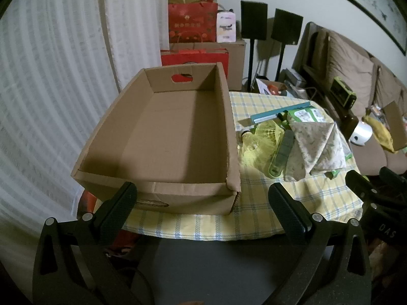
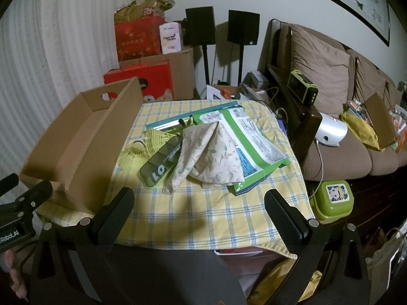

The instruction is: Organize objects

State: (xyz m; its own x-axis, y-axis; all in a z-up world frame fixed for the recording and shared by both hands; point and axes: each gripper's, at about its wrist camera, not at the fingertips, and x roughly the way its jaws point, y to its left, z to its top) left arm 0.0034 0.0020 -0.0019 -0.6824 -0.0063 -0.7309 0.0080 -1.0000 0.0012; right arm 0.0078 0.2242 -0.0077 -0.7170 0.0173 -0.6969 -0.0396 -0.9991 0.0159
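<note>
An empty cardboard box (image 1: 162,137) (image 2: 73,147) stands on the left of a yellow checked tablecloth (image 2: 208,216) (image 1: 257,211). Right of it lies a heap: a floral cloth pouch (image 2: 206,157) (image 1: 315,145), a green pill case marked 01 (image 2: 160,165) (image 1: 281,152), a yellow mesh bag (image 2: 142,145) (image 1: 262,139), a green and white packet (image 2: 251,139) (image 1: 305,114) and a teal-edged flat item (image 2: 188,118) (image 1: 277,113). My left gripper (image 1: 202,195) is open before the box's near wall. My right gripper (image 2: 199,200) is open, short of the heap, holding nothing.
Red gift bags (image 2: 138,38) and cartons are stacked behind the table, with two black speakers on stands (image 2: 243,26). A brown sofa (image 2: 338,101) with cushions fills the right. A green lidded container (image 2: 334,199) sits low beside the table's right edge.
</note>
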